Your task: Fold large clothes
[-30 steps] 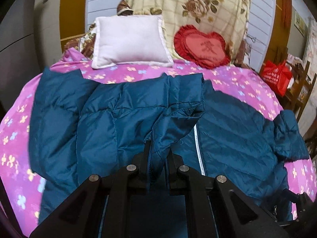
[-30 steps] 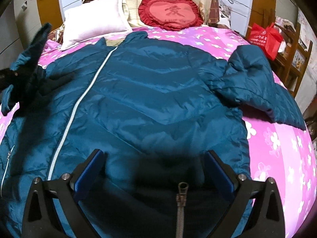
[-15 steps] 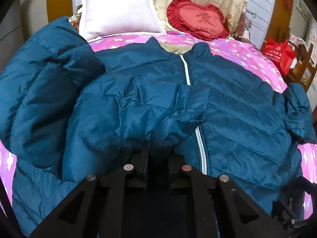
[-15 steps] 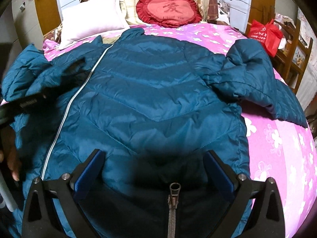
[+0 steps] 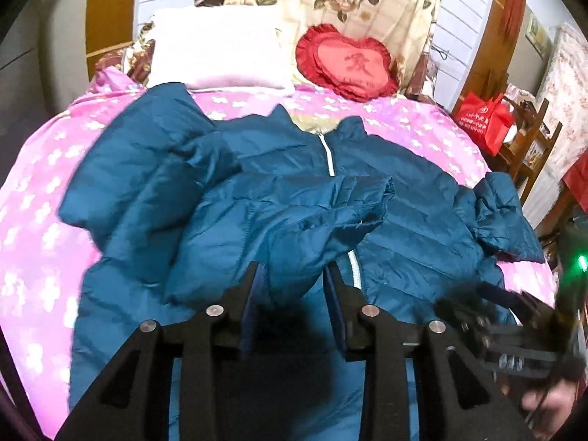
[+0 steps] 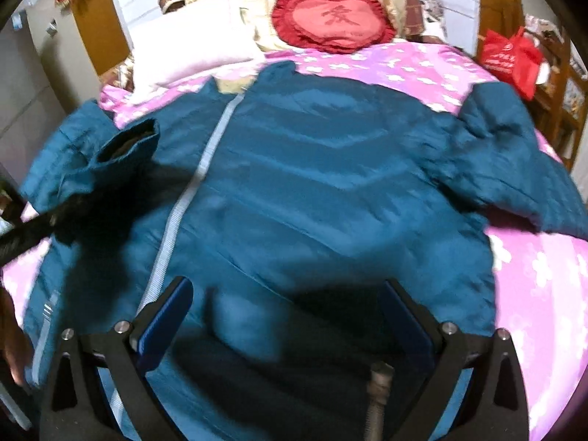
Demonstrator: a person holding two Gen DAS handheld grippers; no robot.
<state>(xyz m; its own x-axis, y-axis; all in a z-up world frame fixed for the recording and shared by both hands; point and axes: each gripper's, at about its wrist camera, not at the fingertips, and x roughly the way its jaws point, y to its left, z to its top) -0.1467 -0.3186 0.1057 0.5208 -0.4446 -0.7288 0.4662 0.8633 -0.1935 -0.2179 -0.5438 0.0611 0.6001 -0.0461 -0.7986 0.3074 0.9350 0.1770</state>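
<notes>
In the left wrist view, the left gripper [image 5: 292, 275] sits at the bottom centre of the frame with its jaws parted a little and a bunched fold of the teal quilted puffer jacket [image 5: 404, 198] lying between them; whether the pads actually pinch the fabric cannot be told. That fold belongs to the jacket's sleeve [image 5: 279, 220], which lies across the front of the jacket, over the white zipper [image 5: 329, 154] that runs up the middle of the frame. The jacket is spread across the pink bedspread with white flowers [image 5: 33, 191], collar toward the top of the frame.

In the right wrist view, the right gripper [image 6: 290, 316] is at the bottom centre, its blue-padded jaws spread wide apart above the jacket's lower hem, gripping nothing. A metal zipper pull [image 6: 376, 378] shows near the lower right finger. The view is blurred. The other sleeve [image 6: 514, 161] lies bent at the right of the frame.

Beyond the jacket, at the top of both views, a white rectangular pillow [image 5: 220, 55] and a red heart-shaped frilled cushion [image 5: 349, 62] rest at the head of the bed. A red shopping bag [image 5: 485, 117] stands at the right edge.
</notes>
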